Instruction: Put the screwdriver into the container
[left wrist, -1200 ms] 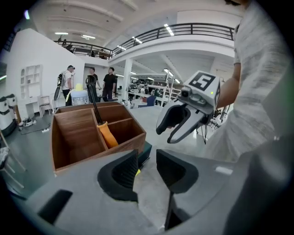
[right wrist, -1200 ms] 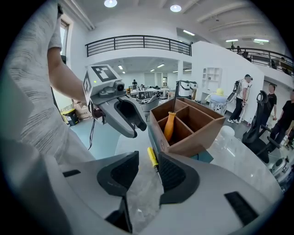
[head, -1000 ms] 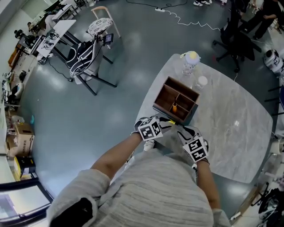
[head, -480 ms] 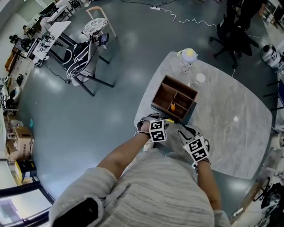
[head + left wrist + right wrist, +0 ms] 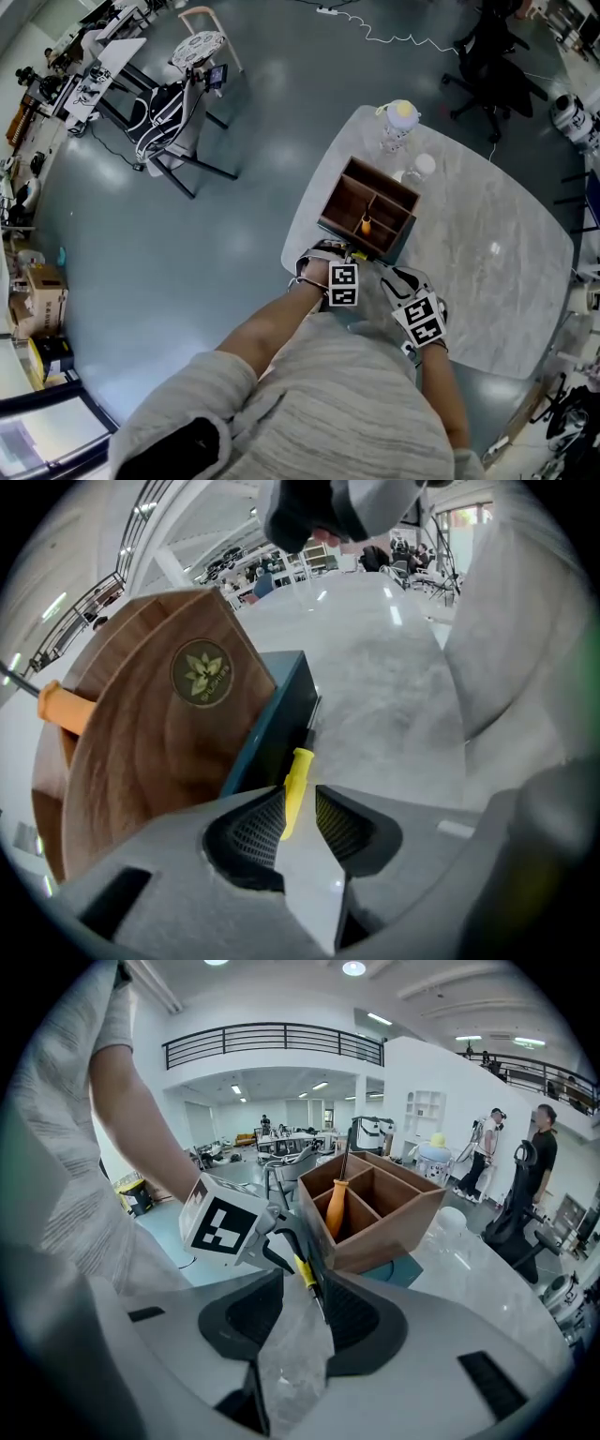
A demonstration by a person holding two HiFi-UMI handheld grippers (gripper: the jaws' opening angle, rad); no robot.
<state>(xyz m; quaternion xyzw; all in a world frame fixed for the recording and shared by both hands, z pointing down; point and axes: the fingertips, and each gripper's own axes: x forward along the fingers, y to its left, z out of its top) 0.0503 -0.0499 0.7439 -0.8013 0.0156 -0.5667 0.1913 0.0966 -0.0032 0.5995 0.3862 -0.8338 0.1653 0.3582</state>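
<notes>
A yellow-handled screwdriver lies on the marble table against the near side of the wooden container, its black shaft along a teal mat. My left gripper has the yellow handle between its jaws, which are closing; a thin gap still shows beside the right pad. From the right gripper view, the screwdriver runs from the left gripper's fingers toward my right gripper, which stands open over the table. An orange-handled screwdriver stands in the container. Both grippers sit just before the container.
Beyond the container stand a white bottle with a yellow top and a clear cup. The table's left edge drops to the grey floor close to my left gripper. Office chairs and people stand farther off.
My left gripper has shifted right and turned, coming in at the container's near side over the screwdriver. The right gripper has barely moved.
</notes>
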